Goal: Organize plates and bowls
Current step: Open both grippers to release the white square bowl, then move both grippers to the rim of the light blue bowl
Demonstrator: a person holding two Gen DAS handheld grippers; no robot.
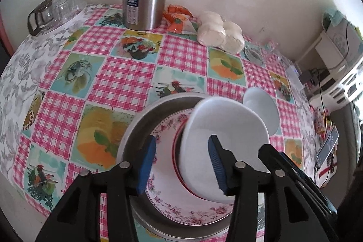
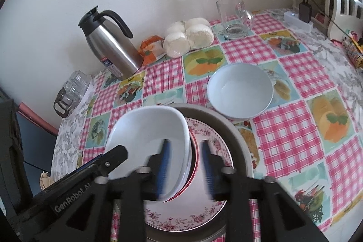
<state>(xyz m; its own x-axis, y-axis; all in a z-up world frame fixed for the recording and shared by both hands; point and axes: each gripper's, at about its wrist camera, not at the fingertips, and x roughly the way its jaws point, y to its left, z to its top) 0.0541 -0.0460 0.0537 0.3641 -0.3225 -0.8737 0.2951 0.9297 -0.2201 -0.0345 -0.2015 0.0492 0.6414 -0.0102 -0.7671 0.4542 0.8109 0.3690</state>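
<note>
Left wrist view shows our stack half built: the square white bowl (image 1: pixel 224 146) sits tilted on the red-rimmed dish (image 1: pixel 179 174), which rests on the floral plate (image 1: pixel 181 214) inside the metal tray (image 1: pixel 145 114). Our left gripper (image 1: pixel 181 164) stands open astride the bowl's near rim, pads clear. We judge the round white bowl (image 1: pixel 263 112), just beyond the tray on the tablecloth (image 1: pixel 118 80), remains to be stacked. In the right wrist view our right gripper (image 2: pixel 186 169) is open too, straddling the bowl's wall; only there do we see a glass pitcher (image 2: pixel 233 19) far behind the tray.
</note>
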